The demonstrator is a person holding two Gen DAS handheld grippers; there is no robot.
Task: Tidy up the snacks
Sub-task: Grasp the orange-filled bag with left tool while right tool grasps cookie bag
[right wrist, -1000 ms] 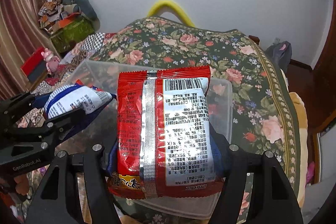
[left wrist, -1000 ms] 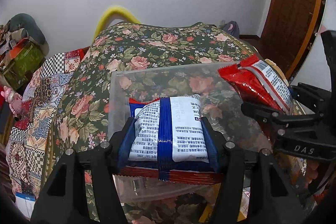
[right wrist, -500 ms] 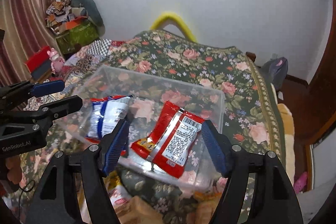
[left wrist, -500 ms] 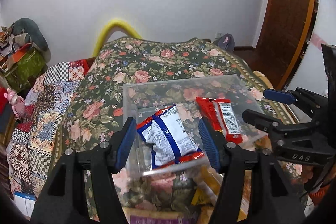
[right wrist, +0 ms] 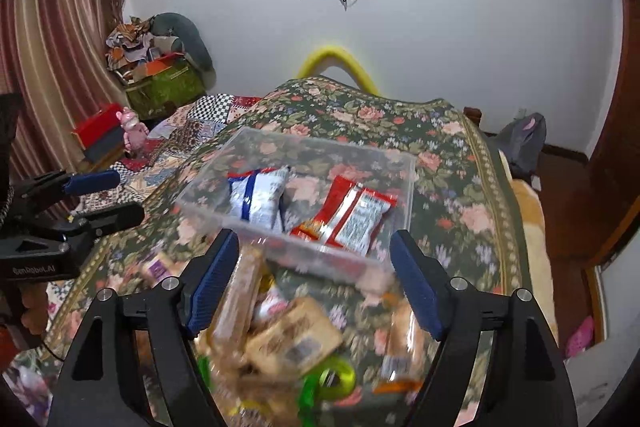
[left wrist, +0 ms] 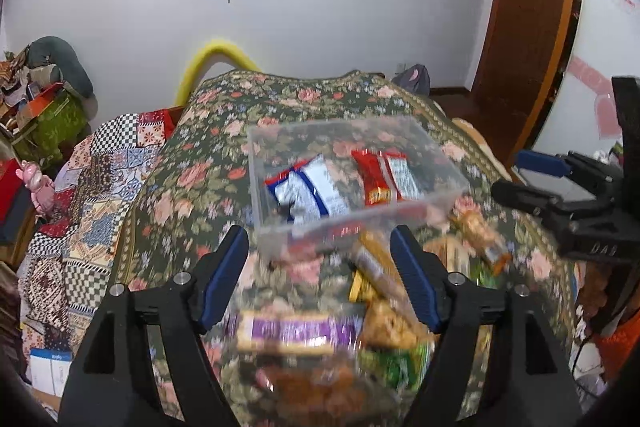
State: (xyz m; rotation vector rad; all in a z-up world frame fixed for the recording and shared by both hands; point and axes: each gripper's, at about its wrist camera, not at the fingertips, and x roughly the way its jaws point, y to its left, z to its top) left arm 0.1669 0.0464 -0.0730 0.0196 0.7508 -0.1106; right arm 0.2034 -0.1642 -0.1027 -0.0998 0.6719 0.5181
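A clear plastic bin sits on the floral bedspread. Inside lie a blue-and-white snack packet on the left and a red snack packet on the right. My left gripper is open and empty, held back from the bin's near wall. My right gripper is open and empty, also in front of the bin. A blurred pile of loose snacks lies below both grippers, with a purple packet and a tan packet.
The floral bedspread stretches behind the bin to a white wall. A patchwork blanket lies left. Clutter and a green box stand at the far left. A wooden door is at the right.
Both grippers let go of their packets, which now lie in the bin. Both grippers opened, rose and drew back, bringing the loose snack pile into view.
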